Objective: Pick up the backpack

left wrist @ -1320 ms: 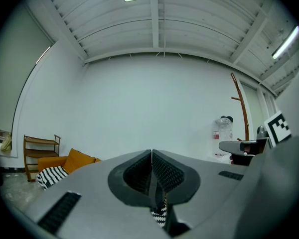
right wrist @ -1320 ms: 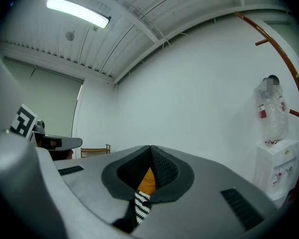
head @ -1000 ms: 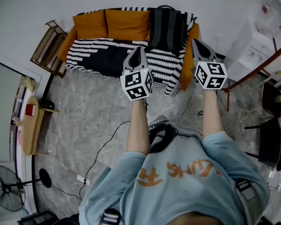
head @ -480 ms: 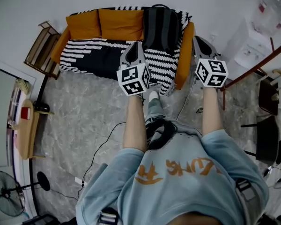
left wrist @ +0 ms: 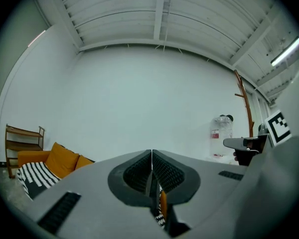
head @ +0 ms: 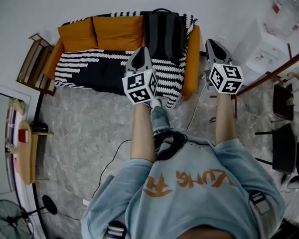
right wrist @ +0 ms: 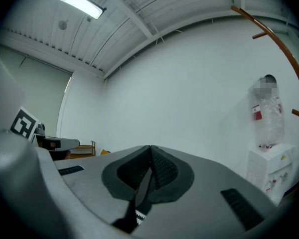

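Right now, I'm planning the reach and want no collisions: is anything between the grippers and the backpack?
Nothing visible is. The backpack leans upright against the back of the sofa, on the striped blanket. The left gripper and right gripper, both shut and empty, are held out short of it.

The left gripper (head: 141, 53) is cutting across the lower left corner of the backpack (head: 163, 31) in the head view, so that corner of the bag is covered. Over in the left gripper view, the sofa (left wrist: 30, 158) is mostly swallowed by the gripper's own body, with just an orange-and-striped sliver peeking under the closed jaws. Down at the lower left, the fan (head: 7, 217) is clipped by the picture's edge.
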Motion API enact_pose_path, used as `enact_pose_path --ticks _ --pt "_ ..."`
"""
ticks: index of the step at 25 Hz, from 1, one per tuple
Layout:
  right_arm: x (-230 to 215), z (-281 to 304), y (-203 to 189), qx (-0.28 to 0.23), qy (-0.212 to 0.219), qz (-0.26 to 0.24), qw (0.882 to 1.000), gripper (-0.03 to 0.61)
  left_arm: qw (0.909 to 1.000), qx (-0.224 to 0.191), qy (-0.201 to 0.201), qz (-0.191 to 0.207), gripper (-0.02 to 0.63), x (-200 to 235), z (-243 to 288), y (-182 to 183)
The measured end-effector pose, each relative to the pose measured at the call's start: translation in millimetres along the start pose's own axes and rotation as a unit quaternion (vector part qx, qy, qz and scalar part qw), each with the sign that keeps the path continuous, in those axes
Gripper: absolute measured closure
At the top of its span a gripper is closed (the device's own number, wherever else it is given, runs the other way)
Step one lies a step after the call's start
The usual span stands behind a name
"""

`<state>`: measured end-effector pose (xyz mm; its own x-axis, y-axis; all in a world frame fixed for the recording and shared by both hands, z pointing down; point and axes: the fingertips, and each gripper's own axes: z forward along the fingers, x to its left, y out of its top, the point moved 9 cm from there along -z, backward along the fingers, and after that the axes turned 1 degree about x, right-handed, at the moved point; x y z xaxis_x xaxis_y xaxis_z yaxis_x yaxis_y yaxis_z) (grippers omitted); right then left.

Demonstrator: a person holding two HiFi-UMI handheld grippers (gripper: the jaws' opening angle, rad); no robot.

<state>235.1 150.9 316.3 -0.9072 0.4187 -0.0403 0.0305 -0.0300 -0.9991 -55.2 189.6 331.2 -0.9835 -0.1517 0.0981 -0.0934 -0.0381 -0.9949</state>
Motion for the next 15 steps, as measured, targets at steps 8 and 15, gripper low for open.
enact_pose_path --ticks 8,15 --pt "6 107 -19 0.037 0.023 0.004 0.999 0.580 0.9991 0.034 0.006 -0.025 0.591 57 91 -14" --pt "9 202 -55 0.073 0.029 0.026 0.997 0.580 0.9960 0.086 -0.013 -0.022 0.591 98 175 -35"
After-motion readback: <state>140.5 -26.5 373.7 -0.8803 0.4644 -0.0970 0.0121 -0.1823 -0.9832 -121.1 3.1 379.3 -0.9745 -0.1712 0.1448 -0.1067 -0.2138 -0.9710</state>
